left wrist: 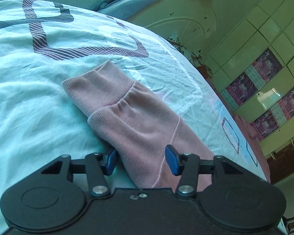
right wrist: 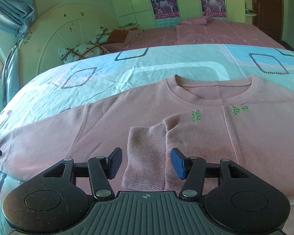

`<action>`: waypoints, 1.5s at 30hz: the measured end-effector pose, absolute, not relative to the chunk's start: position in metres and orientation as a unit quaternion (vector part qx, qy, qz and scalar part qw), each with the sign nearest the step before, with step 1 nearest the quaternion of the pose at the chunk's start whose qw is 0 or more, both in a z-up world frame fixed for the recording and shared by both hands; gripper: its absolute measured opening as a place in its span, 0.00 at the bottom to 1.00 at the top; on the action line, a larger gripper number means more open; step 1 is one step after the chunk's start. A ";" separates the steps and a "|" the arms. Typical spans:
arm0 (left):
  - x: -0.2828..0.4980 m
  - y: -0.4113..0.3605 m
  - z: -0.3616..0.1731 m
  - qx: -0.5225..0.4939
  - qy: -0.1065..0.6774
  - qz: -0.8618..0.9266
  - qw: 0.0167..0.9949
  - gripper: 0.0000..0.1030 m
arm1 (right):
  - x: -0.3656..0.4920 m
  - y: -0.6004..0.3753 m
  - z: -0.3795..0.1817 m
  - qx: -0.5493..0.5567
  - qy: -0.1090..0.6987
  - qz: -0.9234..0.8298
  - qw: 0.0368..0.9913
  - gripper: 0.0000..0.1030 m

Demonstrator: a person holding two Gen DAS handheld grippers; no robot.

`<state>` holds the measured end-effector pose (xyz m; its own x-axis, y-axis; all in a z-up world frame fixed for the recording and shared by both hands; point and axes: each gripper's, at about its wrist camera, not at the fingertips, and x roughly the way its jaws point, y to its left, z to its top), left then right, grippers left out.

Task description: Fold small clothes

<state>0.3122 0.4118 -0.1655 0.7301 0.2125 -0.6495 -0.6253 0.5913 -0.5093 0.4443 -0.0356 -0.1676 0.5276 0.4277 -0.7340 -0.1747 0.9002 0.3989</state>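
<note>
A small pink sweatshirt [right wrist: 215,121] lies flat on the bed, neck hole away from me, with green embroidery on the chest. One sleeve is folded across the chest, and its ribbed cuff [right wrist: 145,156] lies between the open fingers of my right gripper [right wrist: 146,162], which is empty. The other sleeve [left wrist: 131,115] stretches out to the side; its ribbed cuff [left wrist: 97,84] points away in the left wrist view. My left gripper [left wrist: 142,159] is open, with its fingers on either side of that sleeve, low over the cloth.
The bed is covered by a light blue sheet [left wrist: 39,98] with dark square outlines. A pink quilt [right wrist: 205,33], patterned pillows [right wrist: 84,51] and a round white headboard [right wrist: 54,39] lie beyond. Green wardrobes [left wrist: 264,58] line the wall, with curtains [right wrist: 7,9] at the left.
</note>
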 end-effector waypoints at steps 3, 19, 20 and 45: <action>0.314 0.420 -0.170 -0.385 0.258 0.258 0.848 0.27 | 0.448 -0.032 -0.181 0.119 0.466 0.149 0.864 0.53; 0.353 0.309 -0.089 -0.226 0.222 0.115 0.942 0.04 | 0.443 -0.063 -0.177 0.185 0.464 0.164 0.850 0.55; 0.359 0.288 -0.084 -0.214 0.228 0.087 0.946 0.04 | 0.442 -0.068 -0.177 0.189 0.463 0.164 0.850 0.55; 0.368 0.046 -0.142 -0.006 0.346 -0.099 0.933 0.66 | 0.411 -0.165 -0.164 0.209 0.424 0.204 0.858 0.78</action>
